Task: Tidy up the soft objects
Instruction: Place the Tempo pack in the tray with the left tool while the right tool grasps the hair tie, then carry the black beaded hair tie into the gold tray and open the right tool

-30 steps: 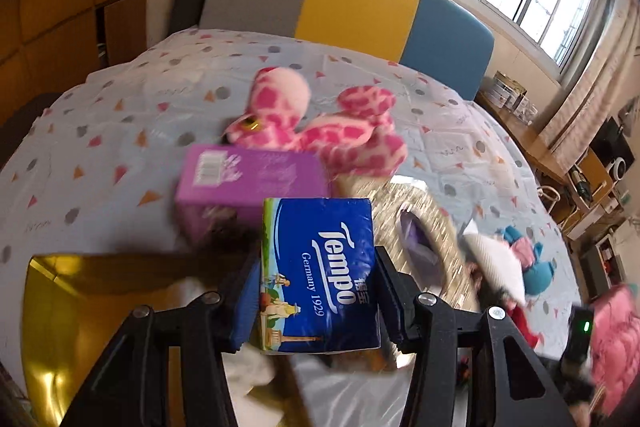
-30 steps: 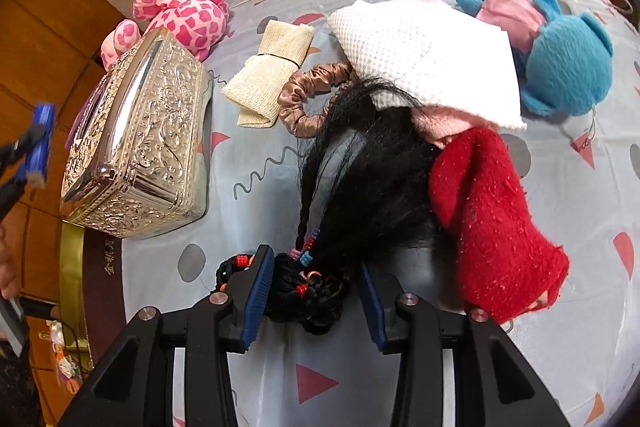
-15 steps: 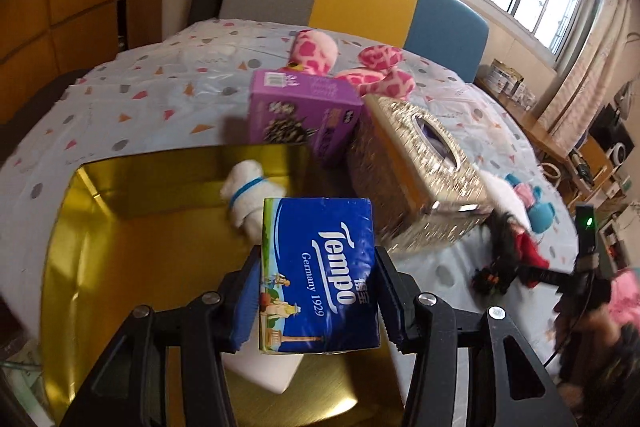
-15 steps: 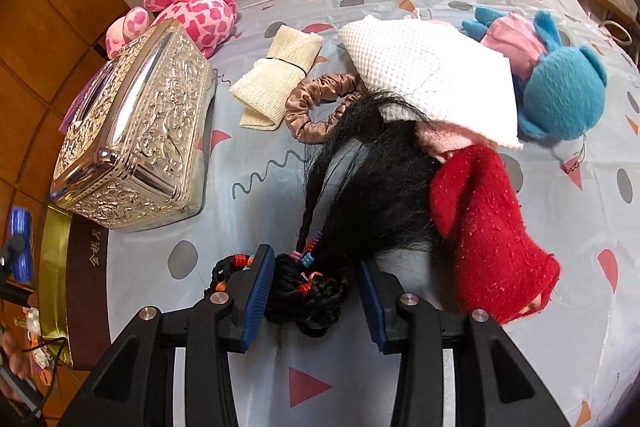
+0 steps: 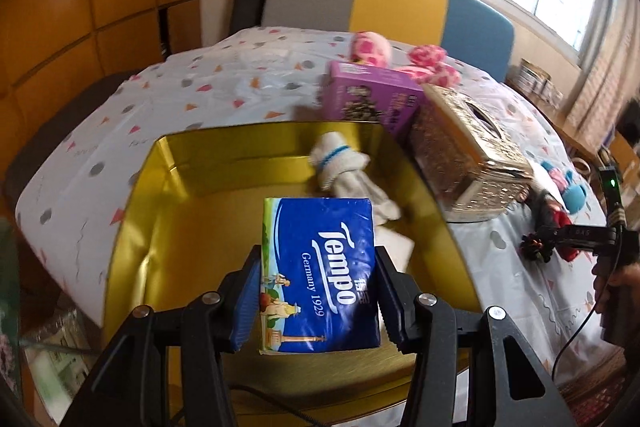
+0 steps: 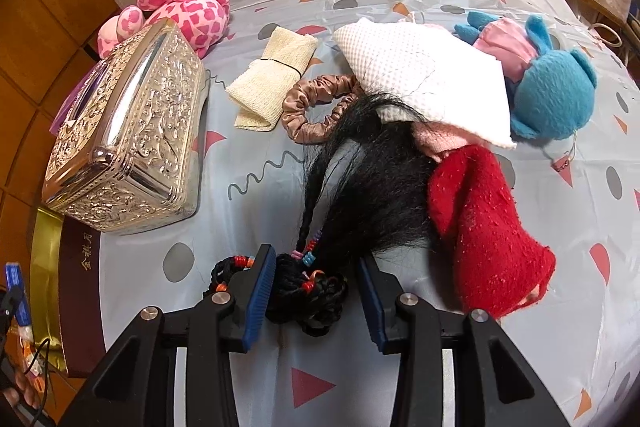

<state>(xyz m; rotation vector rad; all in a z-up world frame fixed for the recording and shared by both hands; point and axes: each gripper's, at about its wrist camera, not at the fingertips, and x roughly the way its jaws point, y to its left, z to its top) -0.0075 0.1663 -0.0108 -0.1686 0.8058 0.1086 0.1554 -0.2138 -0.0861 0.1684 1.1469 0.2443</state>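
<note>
Tissue pack goes into the gold box

The left gripper [image 5: 318, 291] holds the tissue pack [image 5: 320, 275] above the gold box [image 5: 132, 187]; next it must lower and release. The right gripper [image 6: 316, 287] stands wide around the black hair [image 6: 360, 187].

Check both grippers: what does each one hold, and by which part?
The left gripper clamps the Tempo tissue pack by its two long sides. The right gripper holds nothing; its fingers stand open around the black braided hairpiece.

The blue tissue pack [image 5: 318, 277] reads "Tempo" and "Germany 1929".
</note>
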